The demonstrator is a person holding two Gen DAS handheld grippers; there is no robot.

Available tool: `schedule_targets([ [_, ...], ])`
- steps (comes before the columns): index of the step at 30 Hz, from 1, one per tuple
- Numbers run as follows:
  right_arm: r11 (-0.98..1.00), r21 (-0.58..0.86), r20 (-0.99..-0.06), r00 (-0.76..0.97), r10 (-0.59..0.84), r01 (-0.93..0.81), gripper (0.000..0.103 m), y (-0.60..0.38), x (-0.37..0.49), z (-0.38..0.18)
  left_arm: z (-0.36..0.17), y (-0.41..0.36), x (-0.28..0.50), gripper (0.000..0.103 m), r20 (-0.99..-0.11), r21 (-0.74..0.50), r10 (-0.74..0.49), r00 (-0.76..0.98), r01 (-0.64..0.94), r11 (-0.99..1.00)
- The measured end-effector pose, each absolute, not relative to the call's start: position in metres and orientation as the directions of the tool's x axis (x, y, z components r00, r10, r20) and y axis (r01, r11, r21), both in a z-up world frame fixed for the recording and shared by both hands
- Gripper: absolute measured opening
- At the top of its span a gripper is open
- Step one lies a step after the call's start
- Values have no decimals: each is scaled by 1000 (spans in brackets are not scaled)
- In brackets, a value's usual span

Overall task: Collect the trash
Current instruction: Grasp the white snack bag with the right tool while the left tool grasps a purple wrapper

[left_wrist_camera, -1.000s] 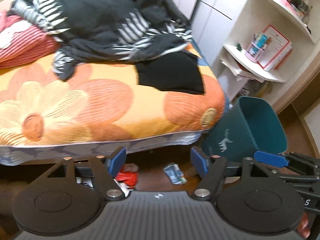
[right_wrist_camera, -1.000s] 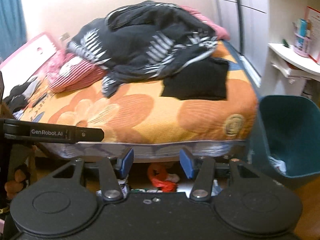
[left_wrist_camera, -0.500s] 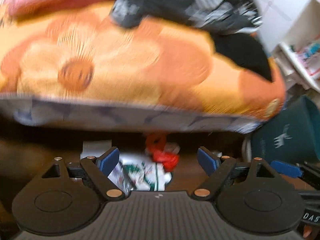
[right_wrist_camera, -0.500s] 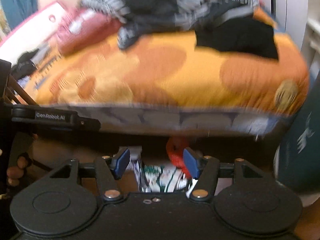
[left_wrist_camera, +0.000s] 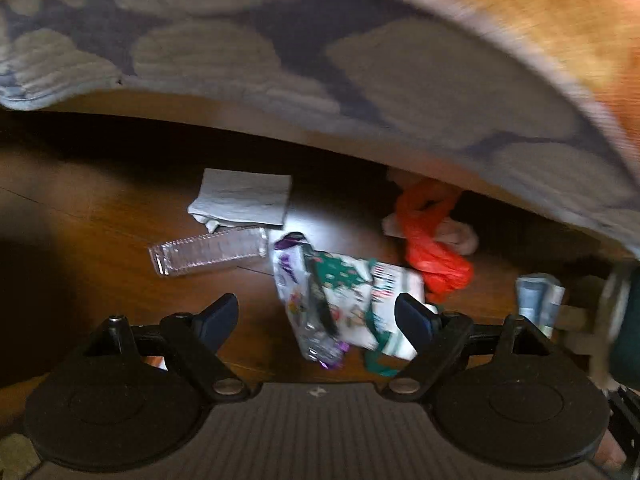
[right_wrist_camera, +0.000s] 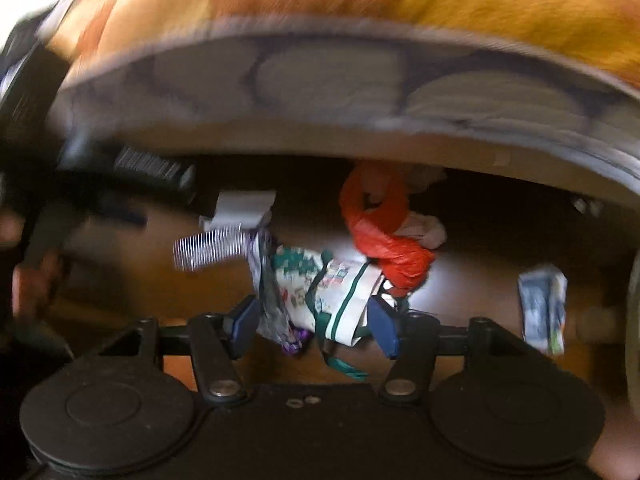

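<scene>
Trash wrapper (right_wrist_camera: 320, 292) sits between my right gripper (right_wrist_camera: 316, 326) jaws, spread, nothing pinched; left gripper (left_wrist_camera: 316, 320) also spread above it.

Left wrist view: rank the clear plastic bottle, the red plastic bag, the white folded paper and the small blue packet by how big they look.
1. Clear plastic bottle
2. Red plastic bag and white folded paper, too alike to separate
3. Small blue packet, partly hidden behind the gripper

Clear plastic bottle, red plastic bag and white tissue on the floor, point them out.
Clear plastic bottle (left_wrist_camera: 208, 251): left wrist view, middle of body.
Red plastic bag (left_wrist_camera: 430, 246): left wrist view, crumpled middle.
White tissue (left_wrist_camera: 244, 198): left wrist view, flat top.
</scene>
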State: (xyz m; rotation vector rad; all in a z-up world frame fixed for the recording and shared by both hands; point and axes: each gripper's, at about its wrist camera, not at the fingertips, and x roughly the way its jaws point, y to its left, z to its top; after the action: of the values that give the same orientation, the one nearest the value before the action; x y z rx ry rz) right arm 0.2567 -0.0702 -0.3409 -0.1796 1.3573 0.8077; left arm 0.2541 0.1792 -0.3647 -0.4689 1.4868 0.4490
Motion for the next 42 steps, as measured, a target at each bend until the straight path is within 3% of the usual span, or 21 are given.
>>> schedule_targets([
  [10, 480, 192, -953, -46, 300, -856, 59, -28, 224, -419, -459, 185, 271, 86, -994, 12, -58, -94, -612, 790],
  [23, 18, -170, -955, 169, 241, -985, 59, 13, 156, -485, -536, 203, 266, 85, -975, 23, -145, -170, -722, 692],
  [30, -87, -263, -942, 236, 236, -961, 59, 22, 146, -506, -555, 213, 261, 62, -968, 14, -182, -171, -763, 646],
  [34, -15, -210, -950, 201, 239, -978, 55, 27, 157, -503, -562, 219, 258, 36, -963, -5, -215, -162, -788, 616],
  [36, -4, -195, -950, 188, 248, -981, 53, 28, 160, -501, -563, 221, 257, 31, -965, -13, -217, -150, -795, 606],
  [37, -5, -182, -953, 174, 249, -983, 46, 28, 161, -500, -562, 221, 257, 29, -967, -13, -209, -143, -795, 606],
  [38, -4, -165, -956, 159, 247, -986, 27, 28, 162, -500, -560, 222, 257, 28, -969, -16, -206, -137, -795, 607],
  [40, 14, -155, -958, 153, 242, -988, 25, 27, 163, -499, -559, 222, 257, 19, -969, -25, -209, -129, -794, 607],
  [42, 30, -150, -957, 153, 246, -988, 19, 28, 166, -500, -556, 223, 256, 18, -969, -23, -207, -133, -789, 614],
])
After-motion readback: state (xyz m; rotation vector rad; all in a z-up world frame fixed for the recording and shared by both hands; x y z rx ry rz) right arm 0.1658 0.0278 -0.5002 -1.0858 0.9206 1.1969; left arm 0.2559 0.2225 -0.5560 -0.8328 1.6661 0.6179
